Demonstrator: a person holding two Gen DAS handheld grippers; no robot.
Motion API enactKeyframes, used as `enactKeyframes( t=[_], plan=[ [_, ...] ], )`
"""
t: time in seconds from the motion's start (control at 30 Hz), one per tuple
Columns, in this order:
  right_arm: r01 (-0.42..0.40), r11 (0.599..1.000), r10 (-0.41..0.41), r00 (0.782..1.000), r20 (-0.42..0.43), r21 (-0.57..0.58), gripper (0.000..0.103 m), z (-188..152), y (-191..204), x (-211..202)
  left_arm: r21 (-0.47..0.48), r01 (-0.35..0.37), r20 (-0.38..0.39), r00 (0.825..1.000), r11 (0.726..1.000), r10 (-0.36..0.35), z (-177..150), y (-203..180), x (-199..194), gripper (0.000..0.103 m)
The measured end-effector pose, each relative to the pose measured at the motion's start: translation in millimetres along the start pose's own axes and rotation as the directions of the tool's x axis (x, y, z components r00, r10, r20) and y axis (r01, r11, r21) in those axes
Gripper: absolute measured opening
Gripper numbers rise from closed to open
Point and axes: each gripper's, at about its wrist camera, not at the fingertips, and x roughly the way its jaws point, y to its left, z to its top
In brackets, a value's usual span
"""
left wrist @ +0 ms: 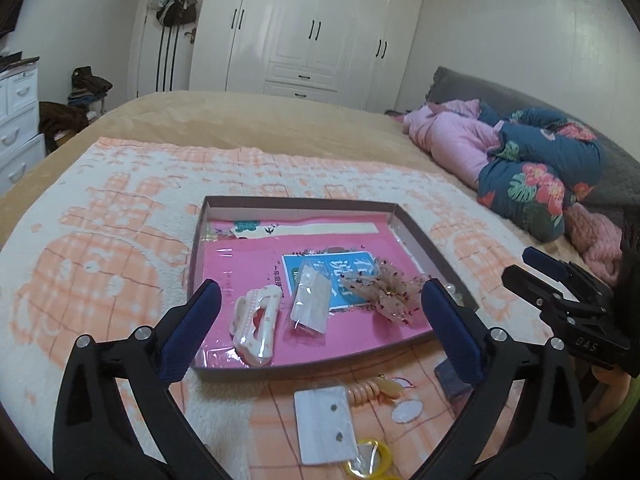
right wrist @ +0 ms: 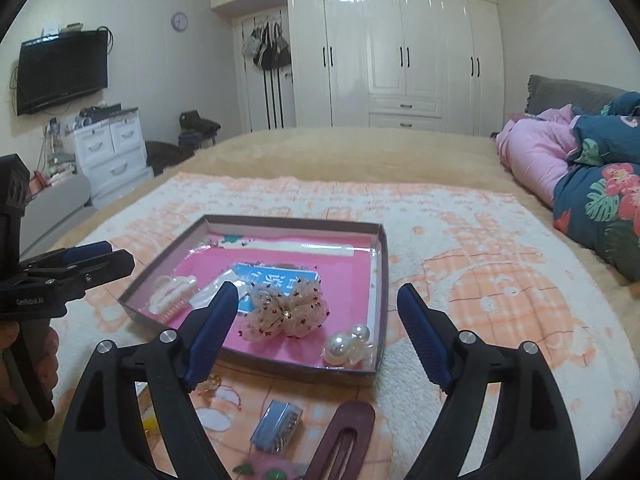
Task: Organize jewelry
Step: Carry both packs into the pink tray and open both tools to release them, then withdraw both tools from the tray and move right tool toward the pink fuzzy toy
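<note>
A shallow pink-lined box (left wrist: 424, 250) (right wrist: 384, 256) lies on the blanket. In it are a white claw clip (left wrist: 256, 324) (right wrist: 172, 294), a clear packet (left wrist: 310, 300), a sheer beaded bow (left wrist: 390, 288) (right wrist: 286, 314) and a pearl clip (right wrist: 352, 346). In front of the box lie an earring card (left wrist: 324, 424), a coil hair tie (left wrist: 364, 392), a yellow ring (left wrist: 376, 458), a blue comb clip (right wrist: 278, 426) and a dark red snap clip (right wrist: 344, 440). My left gripper (left wrist: 320, 300) and right gripper (right wrist: 316, 300) are open and empty above the box's near edge.
The box sits on an orange-and-white blanket (left wrist: 120, 220) over a tan bed. Pink and floral bedding (left wrist: 520, 160) is piled at the right. White drawers (right wrist: 108, 152) stand left of the bed, a wardrobe (right wrist: 392, 60) behind it.
</note>
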Motion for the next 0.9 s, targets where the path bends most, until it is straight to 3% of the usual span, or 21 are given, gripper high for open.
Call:
enactKeyframes(
  t=[0.2,0.9],
  plan=[
    [-0.007,0.999,0.008,0.999,0.044,-0.036,0.083,-3.0,10.9,-31.8,-0.005,0.002,0.029,1.0,1.0,-0.002,-5.1,-2.7,-24.6,0.092],
    [-0.046,0.993,0.05,0.998,0.03,-0.11,0.083,-38.2,45.9,-84.9,-0.002,-0.027,0.066,0.997,1.0,0.028,-34.1,1.9,-85.1,0.092]
  ],
)
